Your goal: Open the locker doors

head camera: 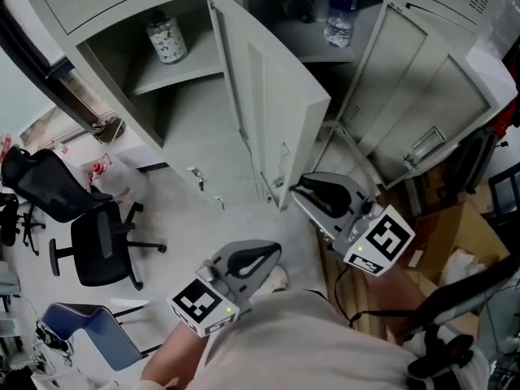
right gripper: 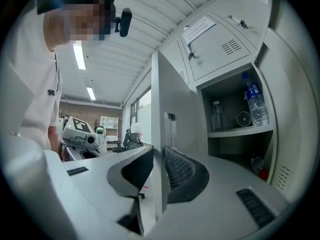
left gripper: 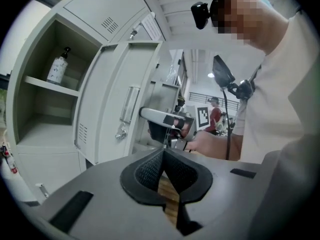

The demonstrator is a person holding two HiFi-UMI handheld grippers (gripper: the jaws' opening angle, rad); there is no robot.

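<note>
A bank of grey lockers [head camera: 122,6] stands in front of me with two compartments open. The middle locker door [head camera: 276,96] swings out towards me; my right gripper [head camera: 294,192] is shut on its free edge low down. In the right gripper view the door's thin edge [right gripper: 159,114] runs up from between the two pads of this gripper [right gripper: 159,156]. My left gripper [head camera: 272,254] hangs close to my body, shut and empty [left gripper: 164,156]. It faces the door's handle [left gripper: 129,104]. The right-hand door [head camera: 422,112] also stands open.
A patterned bottle [head camera: 166,39] stands on the left compartment's shelf and a water bottle [head camera: 340,19] on the right one. Black office chairs [head camera: 97,242] and a blue chair [head camera: 81,335] stand on the floor at left. Cardboard boxes [head camera: 455,234] lie at right.
</note>
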